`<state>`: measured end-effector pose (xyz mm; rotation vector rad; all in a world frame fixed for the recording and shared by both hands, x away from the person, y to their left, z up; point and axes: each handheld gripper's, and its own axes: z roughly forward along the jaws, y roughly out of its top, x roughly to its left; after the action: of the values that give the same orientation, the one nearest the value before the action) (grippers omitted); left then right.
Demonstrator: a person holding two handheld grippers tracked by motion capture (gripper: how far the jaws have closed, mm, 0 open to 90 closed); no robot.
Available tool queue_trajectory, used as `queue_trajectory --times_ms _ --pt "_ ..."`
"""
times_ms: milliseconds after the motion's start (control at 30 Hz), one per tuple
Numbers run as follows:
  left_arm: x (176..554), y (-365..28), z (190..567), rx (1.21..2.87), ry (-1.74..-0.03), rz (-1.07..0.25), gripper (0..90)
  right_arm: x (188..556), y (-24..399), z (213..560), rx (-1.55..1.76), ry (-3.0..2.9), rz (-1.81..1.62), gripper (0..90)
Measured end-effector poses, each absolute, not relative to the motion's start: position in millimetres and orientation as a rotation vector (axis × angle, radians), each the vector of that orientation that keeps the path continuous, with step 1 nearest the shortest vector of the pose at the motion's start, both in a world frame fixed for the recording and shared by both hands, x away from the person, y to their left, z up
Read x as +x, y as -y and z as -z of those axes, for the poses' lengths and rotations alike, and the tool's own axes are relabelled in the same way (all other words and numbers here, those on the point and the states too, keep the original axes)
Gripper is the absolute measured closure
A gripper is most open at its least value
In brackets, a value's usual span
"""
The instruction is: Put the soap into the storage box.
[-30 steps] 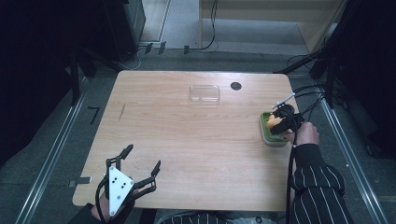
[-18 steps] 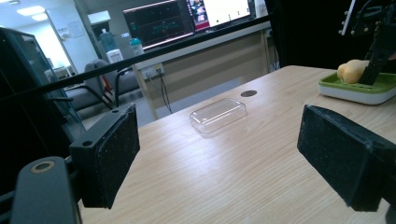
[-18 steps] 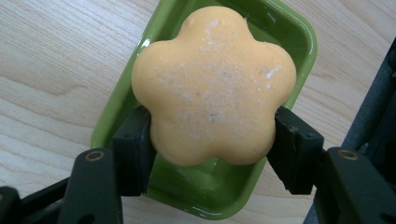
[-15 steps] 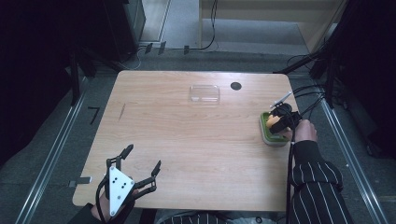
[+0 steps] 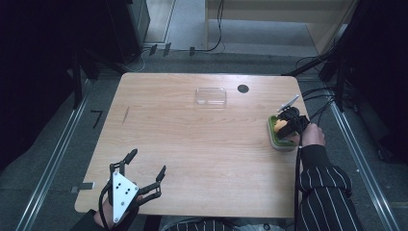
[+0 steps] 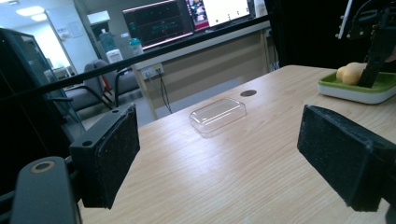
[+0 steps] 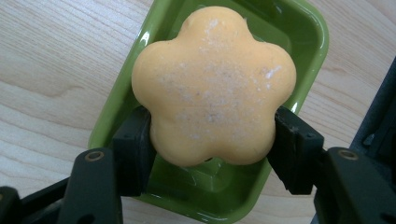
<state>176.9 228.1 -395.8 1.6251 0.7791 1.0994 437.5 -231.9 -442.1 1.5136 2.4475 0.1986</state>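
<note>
Right gripper (image 7: 212, 154) has its two black jaws pressed against the two sides of the flower-shaped soap (image 7: 214, 88), so it is pinching this orange piece. Under the soap sits the green dish (image 7: 308, 42), and the soap is directly over the hollow of the dish; whether its underside touches the dish I cannot tell. In the high view, the right gripper (image 5: 285, 128) is over the same green dish (image 5: 273, 140), which stands on the wooden table (image 5: 192, 139) close to its right edge. The person's right hand (image 5: 312, 135) holds the tool just beside the dish, and a striped sleeve (image 5: 322, 187) comes behind it.

Left gripper (image 5: 146, 169) is well apart from the dish, near the front left corner of the table, with its jaws spread wide and nothing between them. From the left gripper view the dish (image 6: 359, 91) is seen far off at the right with the soap (image 6: 351, 72) in it.

A clear plastic lid (image 5: 210, 96) lies on the table, well apart from the dish, toward the far edge, and a small dark round hole (image 5: 243, 88) is just beside the lid.
</note>
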Motion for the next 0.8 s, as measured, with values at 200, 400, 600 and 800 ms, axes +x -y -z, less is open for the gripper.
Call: queue_trajectory --times_ms 200,400,600,800 --pt "176.8 -228.1 395.8 1.623 -0.781 -1.098 13.0 438.3 230.4 444.8 1.545 -2.439 -0.181 40.3" --pt "176.7 -228.3 395.8 1.624 -0.779 -1.098 13.0 439.4 230.0 448.0 1.573 -2.435 -0.165 40.2" --pt "176.8 -228.3 395.8 1.623 -0.780 -1.098 13.0 439.7 229.2 450.6 1.597 -2.435 -0.152 40.0" --pt "177.3 -228.4 395.8 1.623 -0.780 -1.099 13.0 439.9 228.5 451.3 1.611 -2.437 -0.145 39.1"
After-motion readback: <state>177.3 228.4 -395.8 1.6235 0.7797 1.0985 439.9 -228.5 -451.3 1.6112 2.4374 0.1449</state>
